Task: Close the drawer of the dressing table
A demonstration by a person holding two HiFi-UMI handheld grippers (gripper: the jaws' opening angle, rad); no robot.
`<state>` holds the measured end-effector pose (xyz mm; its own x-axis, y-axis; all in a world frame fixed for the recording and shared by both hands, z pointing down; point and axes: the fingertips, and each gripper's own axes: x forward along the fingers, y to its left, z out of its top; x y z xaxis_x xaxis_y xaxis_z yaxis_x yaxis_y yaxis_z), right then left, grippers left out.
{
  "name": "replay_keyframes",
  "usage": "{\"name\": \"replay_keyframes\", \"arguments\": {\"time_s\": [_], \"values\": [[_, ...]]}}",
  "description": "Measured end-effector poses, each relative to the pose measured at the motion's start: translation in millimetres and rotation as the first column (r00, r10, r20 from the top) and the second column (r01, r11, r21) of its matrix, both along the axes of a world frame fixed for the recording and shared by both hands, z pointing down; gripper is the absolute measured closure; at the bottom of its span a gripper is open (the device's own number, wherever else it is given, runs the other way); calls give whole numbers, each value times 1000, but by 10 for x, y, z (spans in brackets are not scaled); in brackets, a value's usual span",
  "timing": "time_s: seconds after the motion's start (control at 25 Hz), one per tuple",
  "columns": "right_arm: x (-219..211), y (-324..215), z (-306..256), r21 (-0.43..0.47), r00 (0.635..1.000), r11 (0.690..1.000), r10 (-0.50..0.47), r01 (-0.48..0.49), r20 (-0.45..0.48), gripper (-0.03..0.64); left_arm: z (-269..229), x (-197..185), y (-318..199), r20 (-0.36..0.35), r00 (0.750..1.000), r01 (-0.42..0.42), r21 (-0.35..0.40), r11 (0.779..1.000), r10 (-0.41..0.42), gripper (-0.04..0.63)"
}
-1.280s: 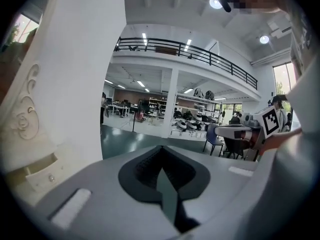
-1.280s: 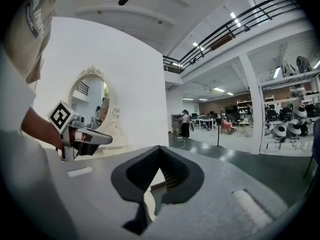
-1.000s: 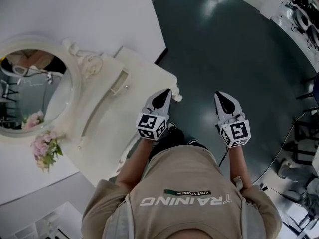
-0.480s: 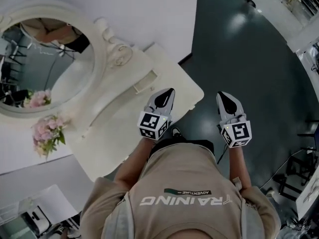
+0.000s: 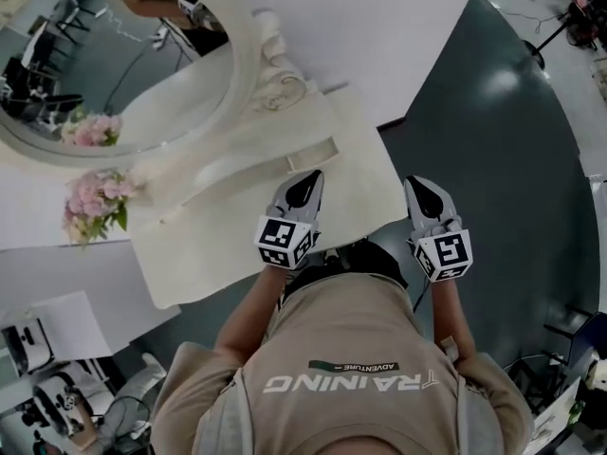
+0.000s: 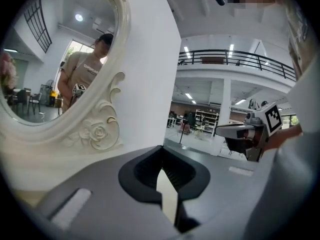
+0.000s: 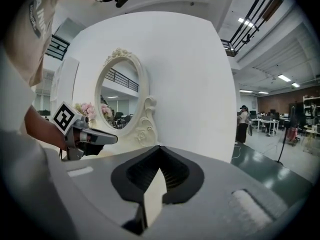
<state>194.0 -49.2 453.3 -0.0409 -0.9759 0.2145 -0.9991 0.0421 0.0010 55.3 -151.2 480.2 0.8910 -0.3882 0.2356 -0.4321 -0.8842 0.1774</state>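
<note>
The cream dressing table point(image 5: 228, 245) stands against a white wall, its oval mirror point(image 5: 123, 64) at the upper left. A small drawer front with a bar handle point(image 5: 308, 156) sits on the tabletop by the mirror's carved foot; I cannot tell whether it is open. My left gripper point(image 5: 308, 180) hovers shut and empty over the table's front right part, just short of that handle. My right gripper point(image 5: 417, 186) is shut and empty above the dark floor, past the table's right corner. In the left gripper view the shut gripper point(image 6: 163, 151) faces the mirror frame point(image 6: 95, 131). The right gripper point(image 7: 160, 151) points at the wall.
Pink flowers point(image 5: 95, 202) stand at the table's left end. Glossy dark floor point(image 5: 512, 159) spreads to the right. Equipment and a white stand point(image 5: 38, 349) crowd the lower left. A person point(image 7: 243, 121) stands far off in the hall.
The head view has swung round, so the table and mirror now lie more squarely ahead and closer. Both grippers keep their pose; the left one now hangs over the tabletop.
</note>
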Motion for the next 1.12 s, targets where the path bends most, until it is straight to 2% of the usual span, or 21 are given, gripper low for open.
{"name": "replay_keyframes", "arguments": {"time_s": [0.12,0.24,0.36,0.56,0.72,0.88,1.12], "values": [[11,-255,14,2,997,997,-77,77,15,614,44,-65,-148,19,997,78,-7,997,-77,580],[-37,-535,78,-4,981,981,-193,193,19,614,96,-179,-243,46,984,176,-19,984,-175,581],[-105,-796,120,-4,954,954,-300,300,26,614,55,-295,-306,61,962,268,-15,963,-266,580],[-241,-1055,172,10,917,919,-394,394,59,614,28,-464,-386,75,928,365,2,931,-365,580],[-419,-1154,216,8,878,880,-473,474,72,614,33,-633,-401,79,893,443,7,897,-442,580],[-512,-1194,273,-8,843,846,-531,533,83,615,58,-721,-331,86,866,495,-4,869,-493,580],[-603,-1195,383,-46,817,817,-571,575,80,614,135,-796,-231,104,852,518,-24,855,-513,580]]}}
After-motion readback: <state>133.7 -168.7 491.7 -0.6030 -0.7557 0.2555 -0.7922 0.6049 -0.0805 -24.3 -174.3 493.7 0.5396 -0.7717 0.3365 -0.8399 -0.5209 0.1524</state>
